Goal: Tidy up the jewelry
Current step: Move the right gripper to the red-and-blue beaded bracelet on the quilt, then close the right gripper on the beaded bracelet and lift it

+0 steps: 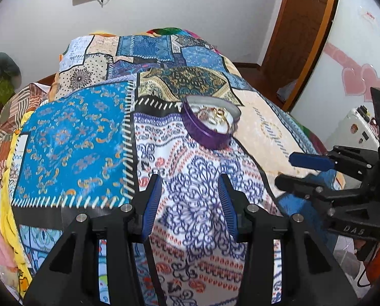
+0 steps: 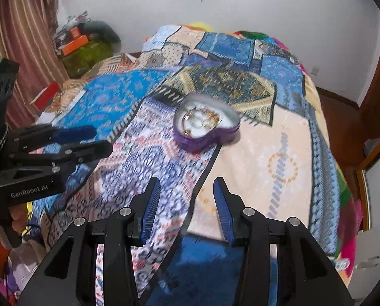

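Note:
A purple heart-shaped tin (image 1: 210,125) lies open on the patterned bedspread (image 1: 88,132); it also shows in the right wrist view (image 2: 206,125). Gold jewelry (image 1: 216,114) lies inside it on the white lining, seen again in the right wrist view (image 2: 202,121). My left gripper (image 1: 190,196) is open and empty, hovering over the bedspread short of the tin. My right gripper (image 2: 187,199) is open and empty, also short of the tin. Each gripper shows in the other's view: the right one (image 1: 291,168) and the left one (image 2: 100,140).
The bed fills both views, with a white wall behind. A wooden door frame (image 1: 304,38) stands to the right. A striped curtain (image 2: 24,38) and piled boxes and clutter (image 2: 82,43) stand at the left. A white case (image 1: 355,130) sits beside the bed.

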The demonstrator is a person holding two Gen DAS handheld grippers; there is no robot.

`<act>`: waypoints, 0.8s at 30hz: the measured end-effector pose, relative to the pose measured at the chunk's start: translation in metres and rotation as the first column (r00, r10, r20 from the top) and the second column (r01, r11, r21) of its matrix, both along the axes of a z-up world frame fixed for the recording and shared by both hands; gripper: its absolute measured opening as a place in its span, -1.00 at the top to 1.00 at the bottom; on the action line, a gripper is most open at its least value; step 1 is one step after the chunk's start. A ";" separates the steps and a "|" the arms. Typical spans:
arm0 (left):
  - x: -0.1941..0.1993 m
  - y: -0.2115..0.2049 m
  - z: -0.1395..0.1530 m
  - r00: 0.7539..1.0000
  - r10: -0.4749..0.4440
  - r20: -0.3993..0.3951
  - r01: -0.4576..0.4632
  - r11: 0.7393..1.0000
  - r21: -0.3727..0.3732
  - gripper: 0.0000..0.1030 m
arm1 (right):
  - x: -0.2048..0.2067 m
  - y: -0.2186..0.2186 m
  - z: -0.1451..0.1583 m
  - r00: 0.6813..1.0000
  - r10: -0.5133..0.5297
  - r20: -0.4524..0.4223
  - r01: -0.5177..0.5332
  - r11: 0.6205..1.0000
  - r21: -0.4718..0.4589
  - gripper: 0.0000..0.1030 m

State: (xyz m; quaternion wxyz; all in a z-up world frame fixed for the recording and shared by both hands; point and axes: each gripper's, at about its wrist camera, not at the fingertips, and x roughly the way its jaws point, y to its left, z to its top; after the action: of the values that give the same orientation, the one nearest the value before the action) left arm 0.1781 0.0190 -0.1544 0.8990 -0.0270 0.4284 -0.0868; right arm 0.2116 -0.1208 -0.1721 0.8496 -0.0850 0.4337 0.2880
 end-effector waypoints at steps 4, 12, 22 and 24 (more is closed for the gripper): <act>-0.009 -0.002 -0.006 1.000 -0.009 -0.012 0.009 1.000 0.016 0.13 | -0.012 0.006 -0.012 0.999 0.024 -0.036 -0.024 1.000 -0.011 0.23; -0.024 -0.004 -0.024 0.998 -0.028 -0.054 0.030 0.999 0.022 0.13 | -0.028 0.021 -0.029 0.994 0.081 -0.071 -0.084 0.996 -0.042 0.23; -0.024 -0.006 -0.034 0.997 -0.022 -0.068 0.023 1.000 0.018 0.13 | -0.024 0.030 -0.039 0.989 0.126 -0.073 -0.128 0.991 -0.034 0.23; -0.024 -0.005 -0.034 0.997 -0.019 -0.069 0.020 1.000 0.015 0.13 | -0.024 0.033 -0.040 0.988 0.137 -0.065 -0.140 0.990 -0.035 0.24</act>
State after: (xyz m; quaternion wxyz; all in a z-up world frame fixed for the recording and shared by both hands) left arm 0.1539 0.0144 -0.1887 0.8830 -0.0189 0.4600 -0.0910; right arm 0.1879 -0.0878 -0.2122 0.8118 -0.1227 0.4586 0.3402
